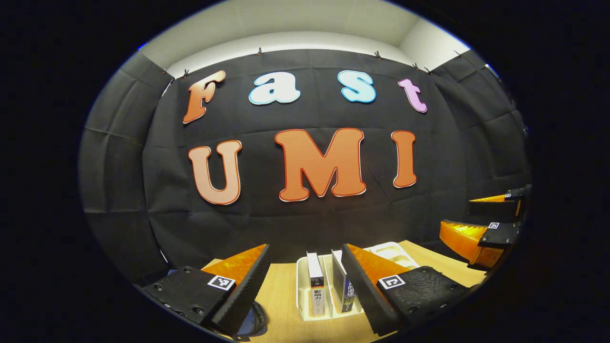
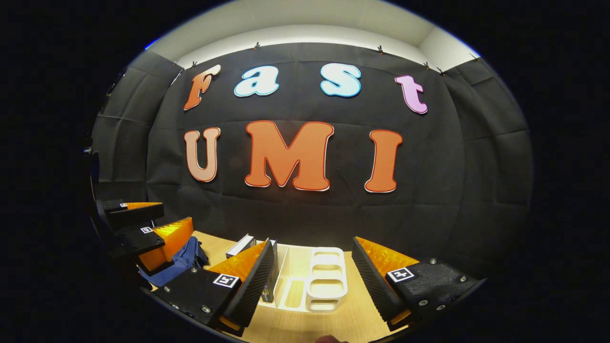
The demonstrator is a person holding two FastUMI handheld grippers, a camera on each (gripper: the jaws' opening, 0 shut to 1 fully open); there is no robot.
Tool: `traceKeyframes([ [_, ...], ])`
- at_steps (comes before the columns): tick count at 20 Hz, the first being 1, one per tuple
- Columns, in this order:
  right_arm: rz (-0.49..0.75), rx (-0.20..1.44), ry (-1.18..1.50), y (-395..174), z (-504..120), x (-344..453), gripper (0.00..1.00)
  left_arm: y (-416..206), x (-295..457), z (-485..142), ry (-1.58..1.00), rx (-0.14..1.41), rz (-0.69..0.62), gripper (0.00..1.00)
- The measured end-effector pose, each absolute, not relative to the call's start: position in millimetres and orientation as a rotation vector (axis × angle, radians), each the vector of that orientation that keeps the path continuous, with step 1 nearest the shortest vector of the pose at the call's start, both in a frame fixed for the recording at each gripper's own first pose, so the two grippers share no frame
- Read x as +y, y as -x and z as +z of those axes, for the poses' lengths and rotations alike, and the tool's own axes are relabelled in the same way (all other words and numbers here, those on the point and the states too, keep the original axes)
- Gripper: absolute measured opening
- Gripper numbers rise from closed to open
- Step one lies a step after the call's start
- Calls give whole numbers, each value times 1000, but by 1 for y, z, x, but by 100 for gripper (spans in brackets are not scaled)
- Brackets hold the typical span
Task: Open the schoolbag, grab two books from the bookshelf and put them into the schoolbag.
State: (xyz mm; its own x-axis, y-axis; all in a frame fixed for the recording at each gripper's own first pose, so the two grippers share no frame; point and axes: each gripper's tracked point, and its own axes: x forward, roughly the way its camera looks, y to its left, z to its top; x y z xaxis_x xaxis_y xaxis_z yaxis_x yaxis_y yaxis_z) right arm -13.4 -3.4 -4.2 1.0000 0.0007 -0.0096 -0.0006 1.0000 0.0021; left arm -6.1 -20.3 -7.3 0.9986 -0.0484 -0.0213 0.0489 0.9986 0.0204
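Observation:
Two books stand upright in a white bookshelf rack (image 1: pixel 301 286) on the wooden table: a white-spined book (image 1: pixel 315 283) and a dark book (image 1: pixel 342 285). My left gripper (image 1: pixel 305 290) hovers open in front of them, with both books framed between its fingers and farther off. My right gripper (image 2: pixel 312 286) is open too, above the rack's slotted end (image 2: pixel 328 274), with the books (image 2: pixel 270 271) behind its left finger. The blue schoolbag (image 2: pixel 183 259) lies at the left of the table, under the left gripper (image 2: pixel 162 221). Whether the bag is open I cannot tell.
The light wooden table (image 1: pixel 281 295) runs up to the black cloth wall close behind the rack. The right gripper (image 1: pixel 476 219) hangs open at the far right of the left gripper view. A dark blue bit of the bag (image 1: pixel 255 323) peeks out by my left finger.

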Motion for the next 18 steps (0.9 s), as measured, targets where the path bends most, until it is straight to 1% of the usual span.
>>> traceKeyframes([
  [3,39,3,-16,17,-3,4,97,4,-26,-8,-26,22,-59,95],
  [9,76,-75,-61,21,17,10,97,1,-28,-5,-34,10,-61,95],
  [10,69,-71,-58,18,15,8,97,1,-29,-5,-33,10,-63,95],
  [11,60,-58,-41,16,10,5,97,1,-28,-6,-34,12,-61,93],
  [15,64,-26,-24,12,2,8,97,-4,-27,-5,-36,10,-58,93],
  [16,59,-20,-20,10,1,7,97,-4,-26,-4,-36,7,-56,95],
  [18,51,-19,-14,8,2,5,97,-4,-24,-4,-39,5,-53,93],
])
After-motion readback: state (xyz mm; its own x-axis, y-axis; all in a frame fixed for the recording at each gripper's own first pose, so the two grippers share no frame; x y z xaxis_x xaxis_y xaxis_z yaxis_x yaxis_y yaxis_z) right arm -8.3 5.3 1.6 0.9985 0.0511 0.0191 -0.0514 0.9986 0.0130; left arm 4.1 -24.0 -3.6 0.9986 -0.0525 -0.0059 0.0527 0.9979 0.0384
